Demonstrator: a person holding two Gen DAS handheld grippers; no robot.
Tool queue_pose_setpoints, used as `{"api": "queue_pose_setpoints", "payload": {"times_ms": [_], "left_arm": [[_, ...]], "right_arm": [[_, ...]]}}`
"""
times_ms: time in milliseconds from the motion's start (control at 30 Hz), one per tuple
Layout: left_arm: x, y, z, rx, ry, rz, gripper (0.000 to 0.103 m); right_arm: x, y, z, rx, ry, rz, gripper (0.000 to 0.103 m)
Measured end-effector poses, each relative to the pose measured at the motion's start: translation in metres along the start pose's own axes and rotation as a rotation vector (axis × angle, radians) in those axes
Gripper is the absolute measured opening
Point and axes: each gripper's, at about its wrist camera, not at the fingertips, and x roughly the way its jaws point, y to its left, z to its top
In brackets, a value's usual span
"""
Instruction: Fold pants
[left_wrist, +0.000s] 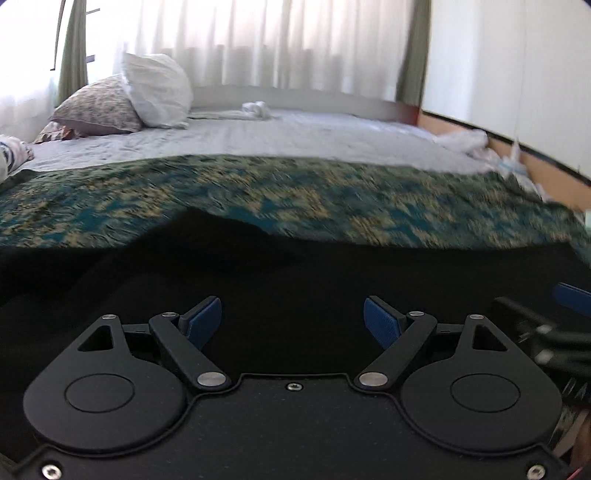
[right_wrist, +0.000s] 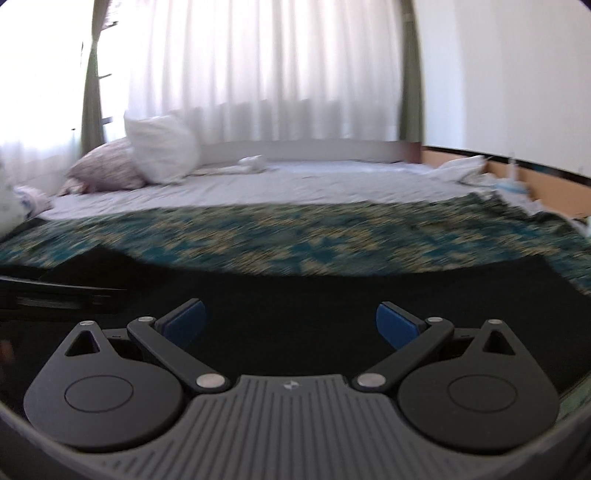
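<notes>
Black pants (left_wrist: 295, 266) lie spread on a teal patterned blanket (left_wrist: 258, 192) at the near side of the bed. My left gripper (left_wrist: 291, 308) hovers just over the dark cloth, open, with nothing between its blue pads. A blue pad (left_wrist: 570, 295) of the right tool shows at the right edge of the left wrist view. In the right wrist view the pants (right_wrist: 325, 295) again fill the foreground below the blanket (right_wrist: 295, 236). My right gripper (right_wrist: 291, 308) stands wide open above them and grips nothing. Both views are motion-blurred.
Beyond the blanket is a white sheet (left_wrist: 295, 136), with a white pillow (left_wrist: 155, 88) and a patterned pillow (left_wrist: 96, 107) at the back left. Crumpled white cloth (left_wrist: 465, 142) lies by the wooden bed side (left_wrist: 546, 166) on the right. A curtained window (right_wrist: 258, 74) is behind.
</notes>
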Motion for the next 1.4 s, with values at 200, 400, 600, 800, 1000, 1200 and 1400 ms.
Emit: {"api": "queue_pose_setpoints", "payload": {"times_ms": [200, 400, 600, 800, 1000, 1200, 1400], "left_arm": [[0.012, -0.011, -0.031, 0.049, 0.053, 0.03, 0.084], [0.01, -0.015, -0.041, 0.075, 0.018, 0.044, 0.088], [0.012, -0.017, -0.04, 0.091, 0.007, 0.055, 0.089], [0.014, -0.018, -0.041, 0.098, 0.006, 0.061, 0.091], [0.014, -0.019, -0.041, 0.097, 0.005, 0.06, 0.091], [0.015, -0.019, -0.042, 0.097, -0.004, 0.062, 0.091], [0.015, -0.018, -0.042, 0.096, -0.006, 0.062, 0.092]], "right_arm": [[0.002, 0.002, -0.028, -0.024, 0.047, 0.014, 0.103], [0.01, -0.047, -0.04, 0.036, 0.076, -0.108, 0.103], [0.014, -0.111, -0.038, 0.084, 0.07, -0.267, 0.103], [0.016, -0.167, -0.037, 0.16, 0.034, -0.431, 0.103], [0.014, -0.19, -0.032, 0.253, -0.041, -0.616, 0.103], [-0.025, -0.225, -0.041, 0.545, -0.169, -0.647, 0.103], [-0.032, -0.245, -0.054, 0.689, -0.143, -0.605, 0.101]]}}
